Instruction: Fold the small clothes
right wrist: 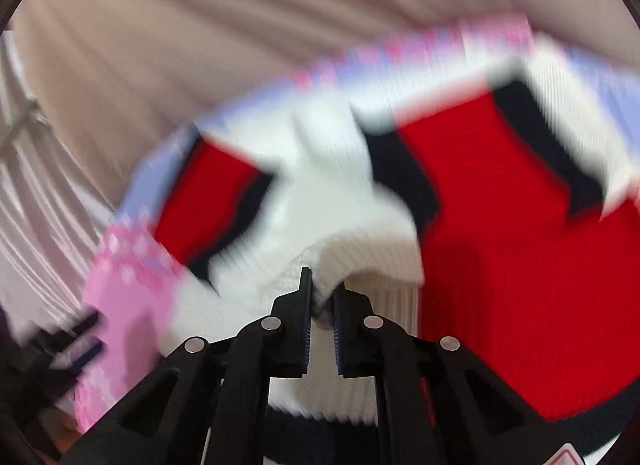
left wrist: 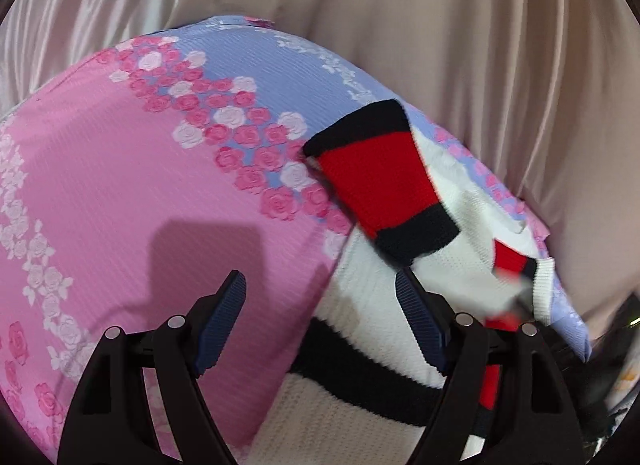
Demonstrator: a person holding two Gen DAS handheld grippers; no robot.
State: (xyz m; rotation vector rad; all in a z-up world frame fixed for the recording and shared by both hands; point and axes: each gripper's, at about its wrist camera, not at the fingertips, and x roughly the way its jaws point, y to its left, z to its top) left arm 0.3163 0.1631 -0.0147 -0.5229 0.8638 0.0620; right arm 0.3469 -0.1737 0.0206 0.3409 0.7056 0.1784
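A small knitted sweater (left wrist: pixel 372 325) in white, red and black lies on a pink and lilac rose-print cloth (left wrist: pixel 120 169). One red sleeve with black bands (left wrist: pixel 380 181) is folded across its white body. My left gripper (left wrist: pixel 320 285) hangs open just above the sweater's left edge, holding nothing. In the right wrist view the picture is blurred by motion. There my right gripper (right wrist: pixel 323 285) is shut on a white ribbed fold of the sweater (right wrist: pixel 372 261), lifted off the red and black part (right wrist: pixel 500 233).
Beige satin drapery (left wrist: pixel 460 45) hangs behind and around the covered surface. The cloth's right corner (left wrist: pixel 572 329) drops off near a dark cluttered area. A dark object (right wrist: pixel 52 349) shows at the left edge of the right wrist view.
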